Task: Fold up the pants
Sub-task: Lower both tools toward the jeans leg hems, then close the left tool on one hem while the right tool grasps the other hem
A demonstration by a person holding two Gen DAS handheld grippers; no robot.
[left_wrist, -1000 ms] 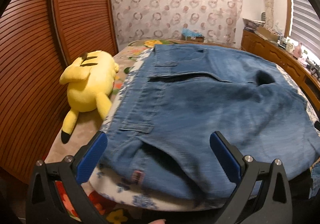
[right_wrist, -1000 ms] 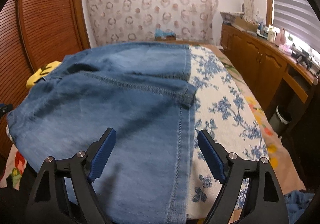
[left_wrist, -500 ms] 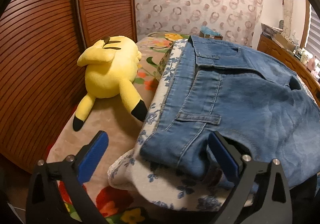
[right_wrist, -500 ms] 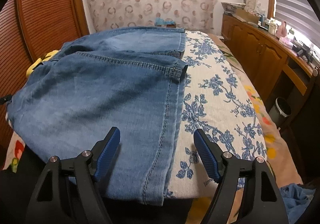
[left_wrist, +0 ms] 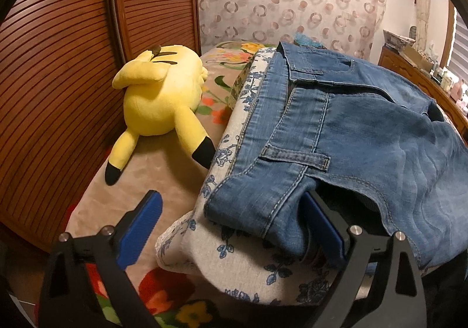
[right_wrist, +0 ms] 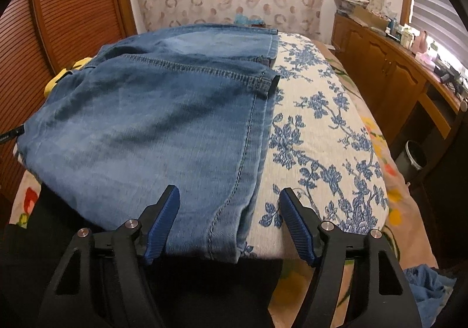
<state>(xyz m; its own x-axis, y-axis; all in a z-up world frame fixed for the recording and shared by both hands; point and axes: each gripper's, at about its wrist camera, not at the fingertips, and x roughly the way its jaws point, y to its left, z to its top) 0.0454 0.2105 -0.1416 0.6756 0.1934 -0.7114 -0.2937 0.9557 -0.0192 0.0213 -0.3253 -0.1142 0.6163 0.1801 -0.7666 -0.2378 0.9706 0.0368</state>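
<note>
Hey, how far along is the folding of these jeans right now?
Partly done, apparently: the blue denim jeans lie in layers on the blue-floral white cloth, one hem over another. In hand: the left gripper, jaws open, straddles the waistband corner, one jaw tucked under the denim; the right gripper is open around the near edge. Neither has closed. Left: probably another fold to make them compact.

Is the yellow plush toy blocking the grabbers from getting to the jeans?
No. The yellow plush toy lies off to the left, apart from the jeans. Nothing visible blocks either gripper: the left gripper already straddles the waistband corner, and the right gripper straddles the leg edge.
</note>
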